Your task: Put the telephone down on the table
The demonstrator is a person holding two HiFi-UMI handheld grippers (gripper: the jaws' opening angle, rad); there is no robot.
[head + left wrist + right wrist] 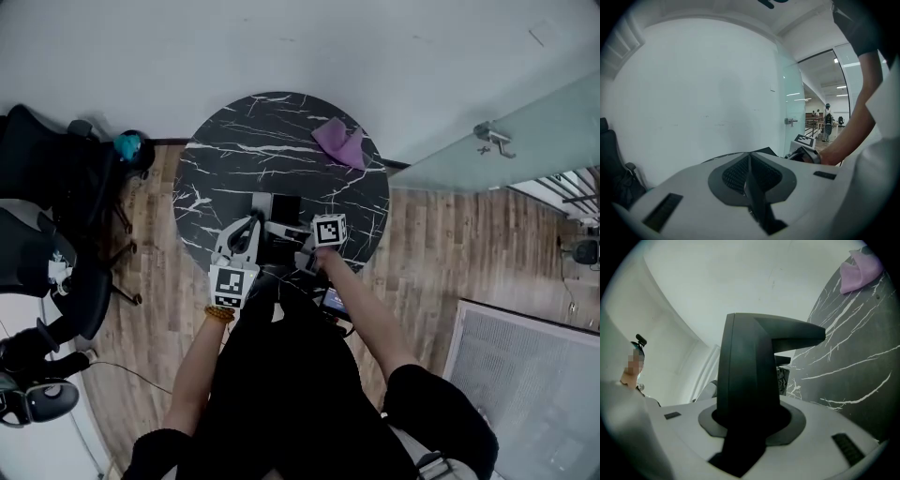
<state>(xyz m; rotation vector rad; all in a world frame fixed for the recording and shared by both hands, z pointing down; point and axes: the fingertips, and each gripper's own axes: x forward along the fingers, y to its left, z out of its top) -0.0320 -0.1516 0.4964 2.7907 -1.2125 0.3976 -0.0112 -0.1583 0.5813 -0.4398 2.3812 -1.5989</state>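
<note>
The black telephone handset (750,366) fills the right gripper view, standing up between the jaws of my right gripper (751,420), which is shut on it. In the head view my right gripper (302,246) hovers over the near edge of the round black marble table (234,150), next to the telephone base (274,208). My left gripper (247,227) sits just left of the base, pointing away from me. In the left gripper view its jaws (750,180) meet in a thin line with nothing between them. Where the handset rests against the base is hidden.
A pink cloth (339,142) lies at the table's far right, also visible as the pink cloth (858,270). Black office chairs (56,187) stand to the left on the wooden floor. A white wall and a glass partition (525,131) close in behind the table.
</note>
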